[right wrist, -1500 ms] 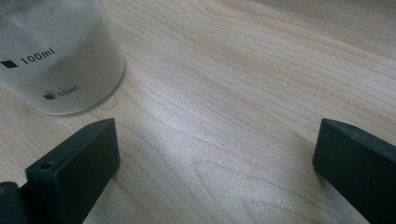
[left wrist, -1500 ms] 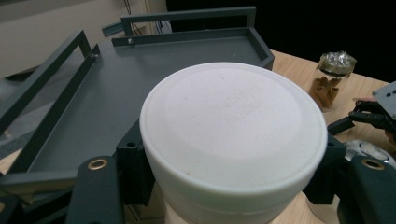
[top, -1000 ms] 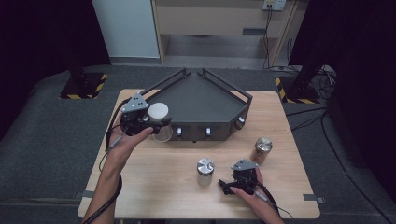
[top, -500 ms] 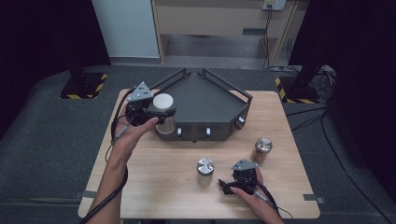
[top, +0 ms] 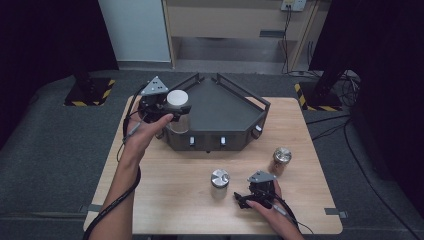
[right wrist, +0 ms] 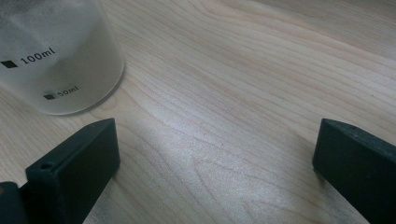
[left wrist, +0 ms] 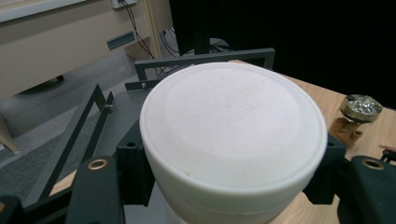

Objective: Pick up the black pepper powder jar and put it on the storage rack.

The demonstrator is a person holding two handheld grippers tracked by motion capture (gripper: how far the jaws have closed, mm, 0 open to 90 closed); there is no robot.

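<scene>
Resting low on the wooden table, nearest the person: right gripper, jaws spread wide with nothing between them, bare wood showing in the gap in the right gripper view; just beside its left jaw there, a frosted measuring jar printed with volume marks, apart from the pads; seen from above as the metal-lidded jar, just on the near side of the dark angular tray and untouched; slightly further right, near the tray's right corner, a second metal-lidded jar with brown contents, also standing free on the table.

Farther off, at the tray's left edge: left gripper, clamped on a white-lidded jar, jaws pressed to its sides just under the broad white lid in the left gripper view; jar lifted clear of the table, hanging above the tray's left rim, not yet set down inside.

Judging progress: apparently loading jars into the tray; first jar picked up and carried over, placement and release still to come; two jars left waiting on the table; tray floor showing no jars so far; early stage, most of the work ahead.
</scene>
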